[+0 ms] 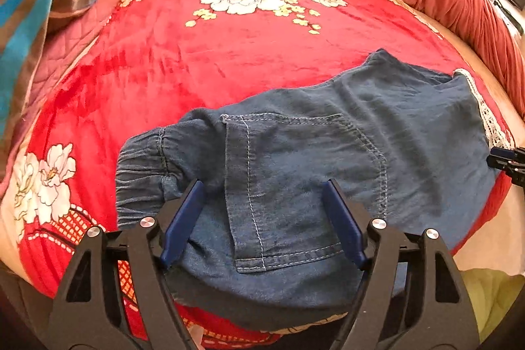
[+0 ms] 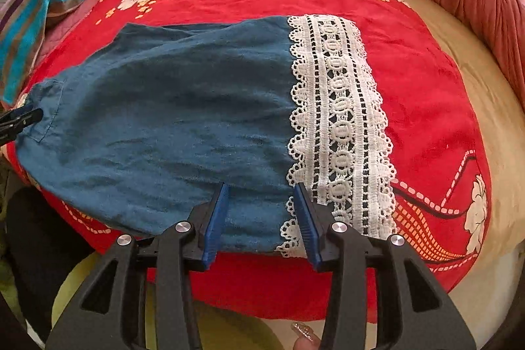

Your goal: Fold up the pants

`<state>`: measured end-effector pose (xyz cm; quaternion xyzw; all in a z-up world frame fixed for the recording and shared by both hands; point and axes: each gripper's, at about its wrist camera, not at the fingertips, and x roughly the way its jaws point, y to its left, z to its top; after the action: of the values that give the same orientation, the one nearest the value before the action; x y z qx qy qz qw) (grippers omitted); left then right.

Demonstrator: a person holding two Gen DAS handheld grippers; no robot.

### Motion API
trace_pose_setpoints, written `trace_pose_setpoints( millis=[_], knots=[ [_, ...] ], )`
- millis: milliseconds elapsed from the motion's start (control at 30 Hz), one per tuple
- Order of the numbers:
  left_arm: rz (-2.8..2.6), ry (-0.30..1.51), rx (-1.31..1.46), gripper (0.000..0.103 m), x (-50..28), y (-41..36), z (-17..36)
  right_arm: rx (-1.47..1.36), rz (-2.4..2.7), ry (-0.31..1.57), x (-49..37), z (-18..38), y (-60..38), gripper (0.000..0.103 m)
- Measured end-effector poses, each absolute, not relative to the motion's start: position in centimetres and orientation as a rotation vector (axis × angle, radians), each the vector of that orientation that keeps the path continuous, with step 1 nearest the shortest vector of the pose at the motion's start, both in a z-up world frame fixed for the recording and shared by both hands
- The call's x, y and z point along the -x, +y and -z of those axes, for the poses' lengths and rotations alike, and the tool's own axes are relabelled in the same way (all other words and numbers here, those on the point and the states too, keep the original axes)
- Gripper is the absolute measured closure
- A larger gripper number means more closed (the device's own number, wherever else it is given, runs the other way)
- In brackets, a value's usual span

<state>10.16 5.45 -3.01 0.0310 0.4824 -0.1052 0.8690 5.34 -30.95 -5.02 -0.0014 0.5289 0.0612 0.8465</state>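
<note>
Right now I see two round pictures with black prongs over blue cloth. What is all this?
No robot here: a person holds a two-finger gripper in each hand, and each carries a wide-angle camera looking along its fingers. One picture comes from the left gripper, the other from the right gripper. Blue denim pants with a white lace hem lie folded on a red flowered blanket. Both grippers are open above the cloth, holding nothing.

Both the left gripper (image 1: 262, 218) and right gripper (image 2: 262, 215) show black frames, blue jaws, silver screws.
</note>
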Motion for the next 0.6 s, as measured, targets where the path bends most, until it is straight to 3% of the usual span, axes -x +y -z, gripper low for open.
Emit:
trace_pose_setpoints(
  millis=[67,133,300,600],
  knots=[
    [0.212,0.990,-0.060,0.036,-10.0,5.4,2.3,0.010,-0.160,1.107,-5.0,4.7,-30.9,0.052],
    [0.186,0.938,-0.080,0.031,-9.7,4.9,1.0,0.002,-0.169,1.091,-4.8,4.3,-30.8,0.052],
    [0.208,0.847,-0.067,0.030,-10.6,3.0,-1.8,-0.045,-0.184,1.007,-5.1,2.5,-31.9,0.052],
    [0.321,0.941,-0.117,0.030,-18.7,-4.0,-0.1,-0.061,-0.195,0.974,-8.4,1.9,-32.2,0.052]
  ],
)
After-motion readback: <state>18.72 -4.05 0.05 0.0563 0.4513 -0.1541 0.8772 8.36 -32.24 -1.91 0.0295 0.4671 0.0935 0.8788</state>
